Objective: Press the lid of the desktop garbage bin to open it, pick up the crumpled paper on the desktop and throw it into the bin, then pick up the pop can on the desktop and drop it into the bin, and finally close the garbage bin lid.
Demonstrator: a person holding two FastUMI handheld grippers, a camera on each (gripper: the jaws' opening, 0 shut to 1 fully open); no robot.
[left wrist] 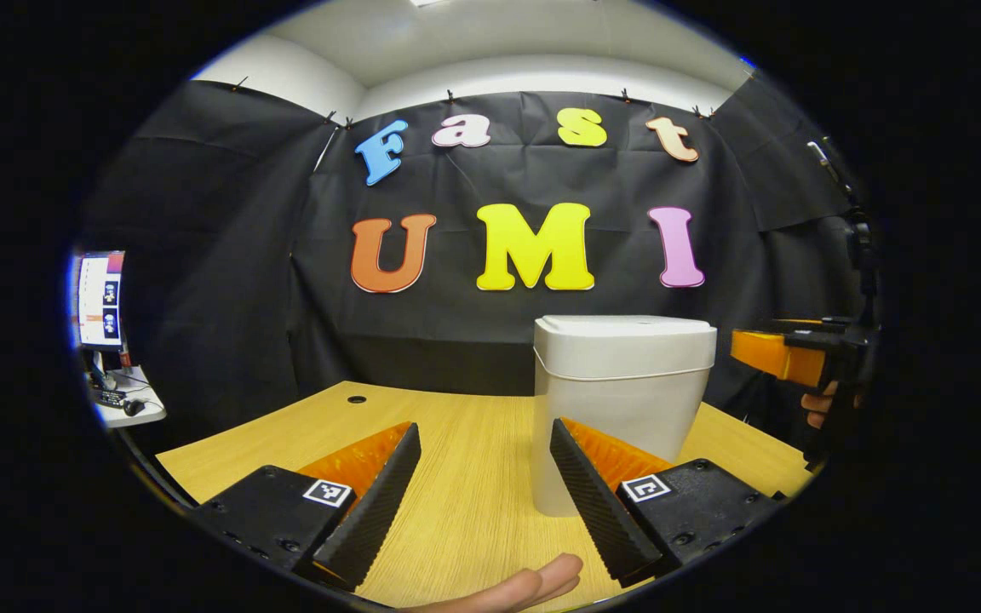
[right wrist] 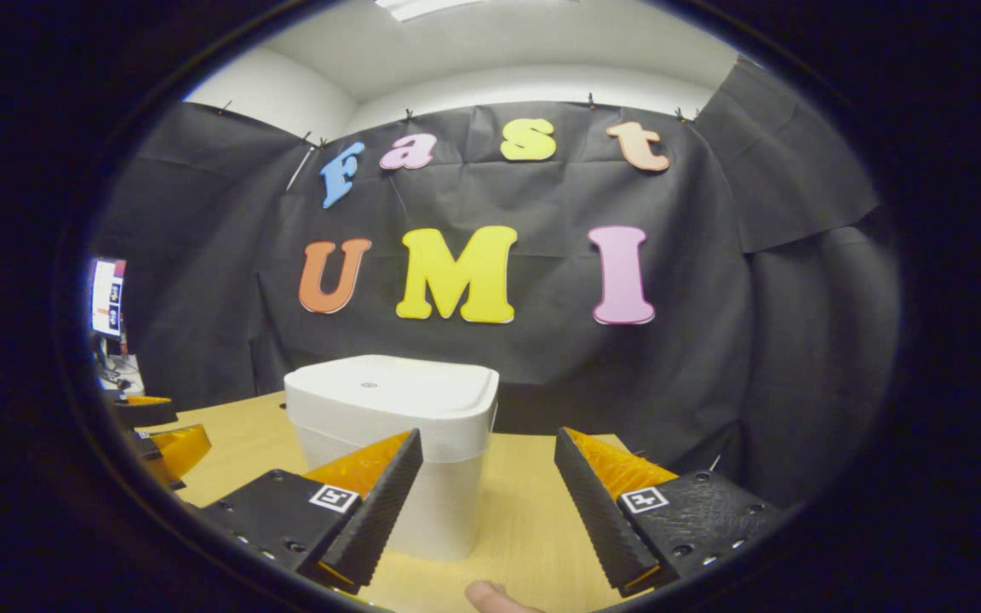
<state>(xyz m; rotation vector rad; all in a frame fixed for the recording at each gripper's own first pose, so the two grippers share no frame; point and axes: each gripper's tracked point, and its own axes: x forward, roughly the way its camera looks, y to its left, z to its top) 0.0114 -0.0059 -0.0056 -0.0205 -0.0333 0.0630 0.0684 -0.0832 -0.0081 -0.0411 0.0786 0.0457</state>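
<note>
Both hand-held grippers (left wrist: pixel 484 464) (right wrist: pixel 488 472) released above bare desk (left wrist: pixel 456 502), lidded bin (left wrist: pixel 622 383) upright near its far edge.

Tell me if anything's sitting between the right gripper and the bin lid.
Nothing visible does. In the right gripper view the right gripper is open and empty, and the closed bin lid sits just ahead, slightly to its left, with bare table between them.
</note>
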